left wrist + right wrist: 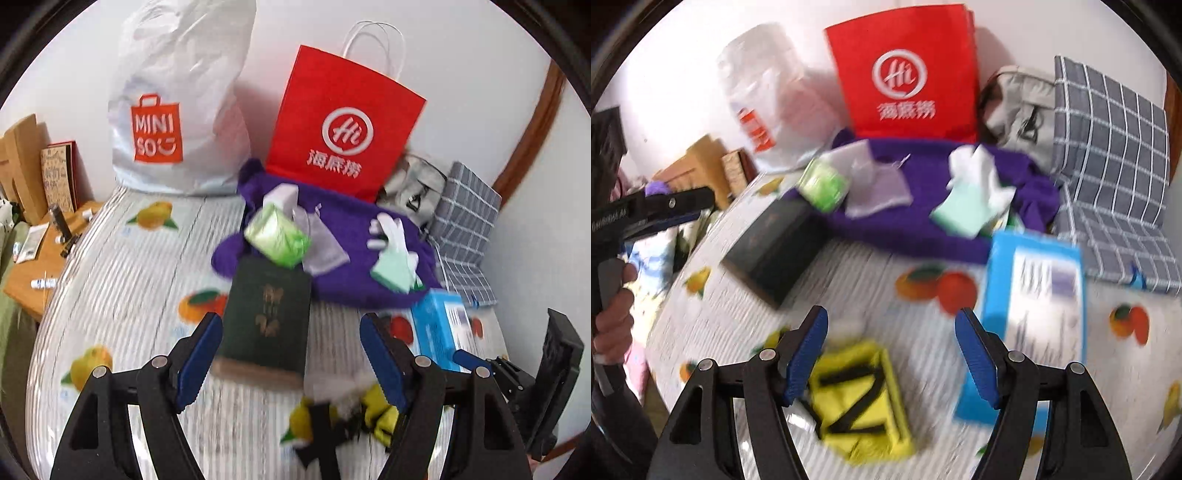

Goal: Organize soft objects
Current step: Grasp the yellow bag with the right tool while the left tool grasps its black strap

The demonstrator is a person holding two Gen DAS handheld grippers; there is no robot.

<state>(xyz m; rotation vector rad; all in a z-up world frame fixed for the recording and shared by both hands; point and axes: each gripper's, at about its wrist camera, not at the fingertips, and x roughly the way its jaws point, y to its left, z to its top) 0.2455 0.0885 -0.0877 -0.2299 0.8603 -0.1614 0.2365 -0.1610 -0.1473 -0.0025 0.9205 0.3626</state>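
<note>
A purple cloth [343,236] [923,192] lies on the fruit-print bed, with a green tissue pack [277,236] [822,184], a pale mesh pouch [321,247] [875,188] and a white-and-mint glove [395,254] [971,195] on it. A yellow pouch with black straps [857,398] [376,413] lies near the front. My left gripper [291,350] is open, just above a dark green book [266,317]. My right gripper [892,354] is open above the yellow pouch.
A red paper bag [343,122] [905,70] and a white MINISO bag [177,110] stand at the wall. A blue box [1030,310] [439,325], a grey checked cushion [1108,147] and a grey bag [1015,107] lie right. A wooden desk [37,273] stands left.
</note>
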